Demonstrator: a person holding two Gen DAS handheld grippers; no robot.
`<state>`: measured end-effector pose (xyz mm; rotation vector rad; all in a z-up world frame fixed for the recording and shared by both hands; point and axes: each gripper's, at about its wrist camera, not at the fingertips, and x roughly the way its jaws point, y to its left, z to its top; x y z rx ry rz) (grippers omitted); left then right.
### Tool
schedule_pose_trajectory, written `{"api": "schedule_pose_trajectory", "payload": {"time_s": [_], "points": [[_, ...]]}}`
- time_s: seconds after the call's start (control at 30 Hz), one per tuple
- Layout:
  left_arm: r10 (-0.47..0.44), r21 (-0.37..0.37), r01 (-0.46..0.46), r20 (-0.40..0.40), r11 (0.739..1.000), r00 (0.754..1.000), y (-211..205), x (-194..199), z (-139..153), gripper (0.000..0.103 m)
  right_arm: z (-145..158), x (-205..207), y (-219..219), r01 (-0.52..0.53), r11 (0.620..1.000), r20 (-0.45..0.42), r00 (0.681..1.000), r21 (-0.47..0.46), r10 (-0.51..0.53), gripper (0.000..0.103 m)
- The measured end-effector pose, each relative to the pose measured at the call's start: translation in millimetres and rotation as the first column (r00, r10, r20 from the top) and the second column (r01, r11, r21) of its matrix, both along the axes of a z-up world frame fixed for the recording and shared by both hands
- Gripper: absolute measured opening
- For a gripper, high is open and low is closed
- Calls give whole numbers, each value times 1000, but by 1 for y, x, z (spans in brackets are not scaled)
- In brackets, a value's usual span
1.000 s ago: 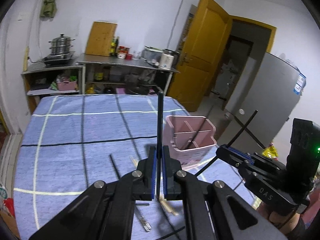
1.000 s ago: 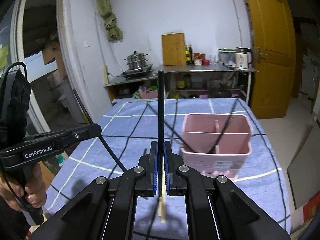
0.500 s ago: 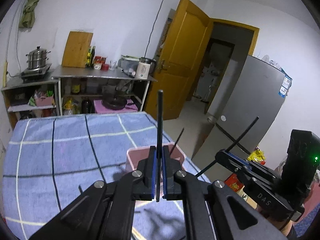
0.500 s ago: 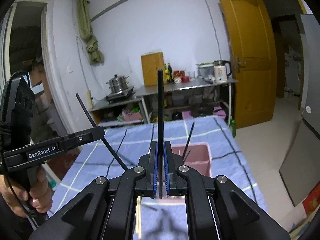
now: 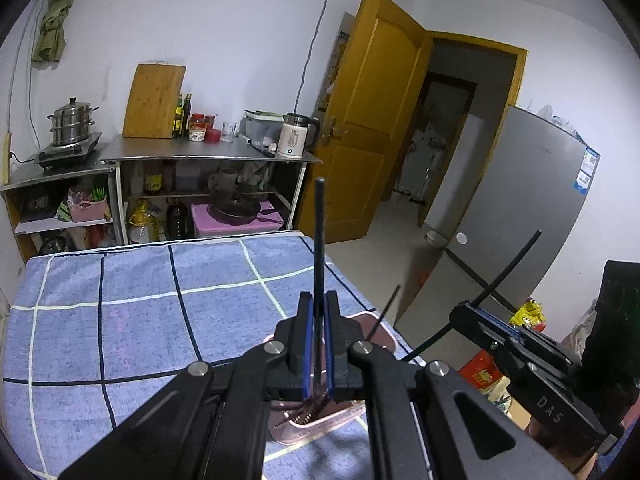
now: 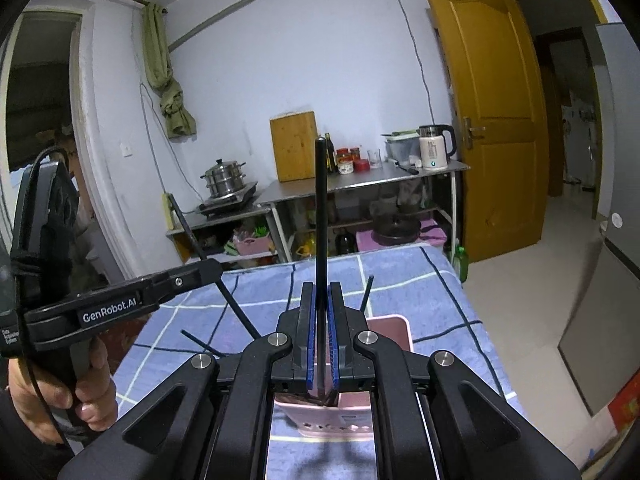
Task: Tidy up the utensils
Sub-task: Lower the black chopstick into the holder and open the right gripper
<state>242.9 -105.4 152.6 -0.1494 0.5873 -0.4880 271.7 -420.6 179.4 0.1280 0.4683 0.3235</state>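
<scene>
Both hand-held grippers are clamped tight, each on one black chopstick. The left hand-held gripper (image 5: pixel 316 344) pinches its left chopstick (image 5: pixel 319 248) low on the shaft, so most of the stick points up and away along the fingers. The right hand-held gripper (image 6: pixel 322 340) does the same with the right chopstick (image 6: pixel 320 216). The key relation is that the pink utensil holder (image 6: pixel 390 330) sits on the blue checked cloth (image 5: pixel 140 308) directly below and just ahead of both sets of fingers, so the target lies down, not out. Each stick's long axis runs near upright, tipped forward, roughly in line with the holder's opening. My read is that the next move is a lowering one, with a bit of tilt correction to bring the lower ends over a compartment. Neither hand is clearly nearer; the holder sits under both, slightly right of centre in the right wrist view. One more dark stick (image 6: pixel 366 294) already pokes out of the holder, beyond the right-hand fingers. The holder's dividers and most of its rim are hidden by the gripper bodies, so I can't tell which compartment either stick is over. The lower stick ends are lost between the pads, and there's something ridged at the holder's near edge (image 5: pixel 304 414) that I can't identify.
</scene>
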Motion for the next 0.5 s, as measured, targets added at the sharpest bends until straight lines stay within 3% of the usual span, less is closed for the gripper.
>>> {"api": "schedule_pose_trajectory", "payload": {"time_s": [0.5], "points": [[-9, 42, 13, -97, 999, 995, -12, 29, -44, 6, -58, 27, 6, -2, 1000, -129, 992, -24, -1, 5]]}}
